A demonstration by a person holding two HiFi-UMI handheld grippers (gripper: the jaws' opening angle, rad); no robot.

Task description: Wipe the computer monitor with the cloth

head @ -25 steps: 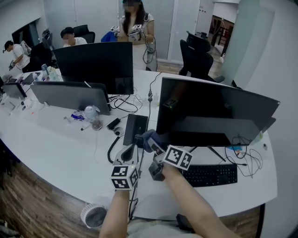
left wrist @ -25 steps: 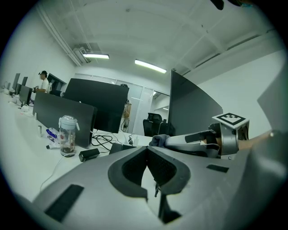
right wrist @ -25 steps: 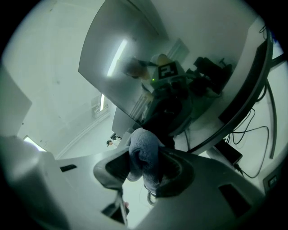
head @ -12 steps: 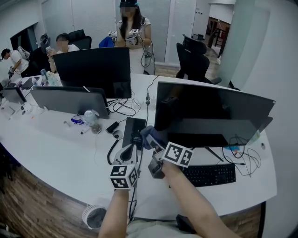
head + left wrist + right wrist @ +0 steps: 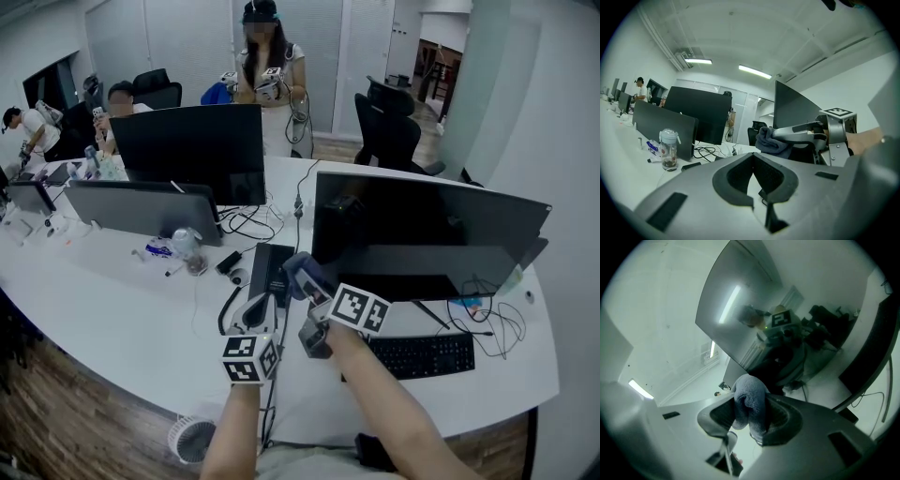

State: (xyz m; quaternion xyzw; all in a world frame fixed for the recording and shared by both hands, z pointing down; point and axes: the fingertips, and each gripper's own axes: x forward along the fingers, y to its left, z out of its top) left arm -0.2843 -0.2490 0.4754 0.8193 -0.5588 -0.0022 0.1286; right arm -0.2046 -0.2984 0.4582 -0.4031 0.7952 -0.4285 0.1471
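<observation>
While the right tongs pinch a bunched blue-grey cloth, they hold it up just beside the lower left corner of the nearest monitor. In the right gripper view the cloth bulges up from between the two pads, which press on it from both sides, and the dark screen fills the space above and mirrors the tongs back. Whether the cloth touches the glass cannot be told.

The left tongs hover low over the white counter, just left of the right pair. Their own view shows the tongs pressed together with nothing between them. The same view shows the cloth off to the right, in front of the monitor.

A black keyboard lies on the counter below the monitor, to the right of both arms. A clear bottle stands further left, in front of two other monitors. A person stands beyond the far edge of the counter.
</observation>
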